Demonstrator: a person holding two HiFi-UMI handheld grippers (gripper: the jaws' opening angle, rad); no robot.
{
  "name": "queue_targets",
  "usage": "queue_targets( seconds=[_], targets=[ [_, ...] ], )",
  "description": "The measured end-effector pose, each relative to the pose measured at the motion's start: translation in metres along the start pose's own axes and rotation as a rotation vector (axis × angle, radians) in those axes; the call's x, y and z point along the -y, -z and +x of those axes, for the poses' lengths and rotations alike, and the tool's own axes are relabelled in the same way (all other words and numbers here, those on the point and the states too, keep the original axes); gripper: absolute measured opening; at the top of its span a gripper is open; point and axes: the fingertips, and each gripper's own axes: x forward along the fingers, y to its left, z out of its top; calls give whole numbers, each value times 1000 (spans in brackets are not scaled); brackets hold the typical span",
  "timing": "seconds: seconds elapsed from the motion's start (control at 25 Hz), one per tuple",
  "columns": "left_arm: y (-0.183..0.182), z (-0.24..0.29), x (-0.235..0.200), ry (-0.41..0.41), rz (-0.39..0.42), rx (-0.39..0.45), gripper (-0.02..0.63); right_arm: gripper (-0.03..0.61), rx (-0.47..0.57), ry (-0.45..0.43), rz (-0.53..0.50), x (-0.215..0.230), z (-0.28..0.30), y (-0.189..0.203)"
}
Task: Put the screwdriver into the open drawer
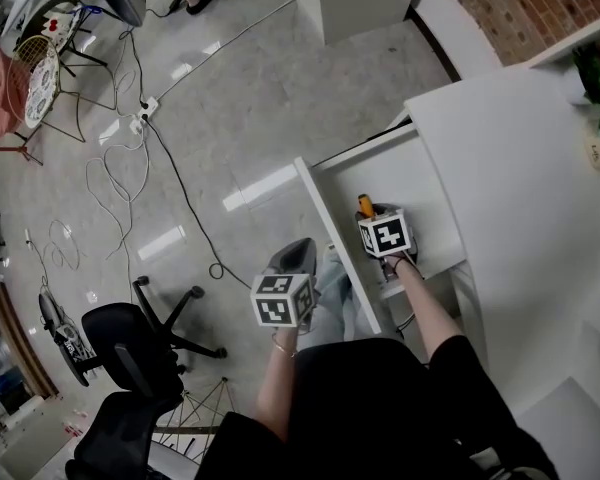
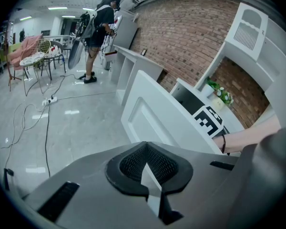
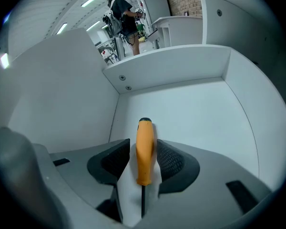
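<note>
The right gripper reaches into the drawer, the screwdriver (orange handle) between its parted jaws. The left gripper is closed on nothing.

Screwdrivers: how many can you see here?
1. The orange-handled screwdriver is between the parted jaws of the right gripper, inside the open white drawer. The gripper covers part of the drawer floor, so another could be hidden there.

light: bright, ceiling strips | glare: floor | edges: fisheye-warped, dark | focus: sharp
</note>
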Motion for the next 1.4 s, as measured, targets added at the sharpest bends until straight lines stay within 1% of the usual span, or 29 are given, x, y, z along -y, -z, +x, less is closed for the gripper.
queue_targets(
  seconds=[0.12, 0.2, 0.24, 0.28, 0.36, 0.52, 0.64, 0.72, 0.88, 1.2, 1.4],
  targets=[
    [0, -1, 1, 2, 4, 4, 9, 155, 36, 3, 44, 2, -3, -4],
    [-1, -3, 2, 3, 8, 12, 8, 153, 83, -7, 108, 5, -8, -8],
    [-2, -4, 1, 2, 11, 17, 8, 153, 101, -15, 128, 6, -12, -10],
    [-3, -6, 1, 1, 13, 24, 8, 139, 113, -18, 130, 7, -15, -12],
    [-7, -11, 1, 0, 16, 38, 8, 94, 131, -29, 106, 6, -23, -16],
    [-16, -21, 4, 4, 31, 64, 9, 59, 184, -98, 109, -7, -37, -25],
    [-24, -29, 9, 12, 49, 91, 8, 28, 219, -111, 67, -14, -54, -34],
    [-30, -36, 15, 22, 65, 112, 8, 25, 249, -135, 47, -20, -67, -38],
    [-43, -55, 28, 45, 99, 160, 9, 17, 318, -183, 43, -34, -101, -49],
    [-71, -93, 51, 72, 147, 282, 8, 15, 513, -231, 20, -50, -179, -81],
    [-93, -120, 61, 75, 195, 350, 8, 15, 632, -236, 1, -56, -232, -100]
  ],
)
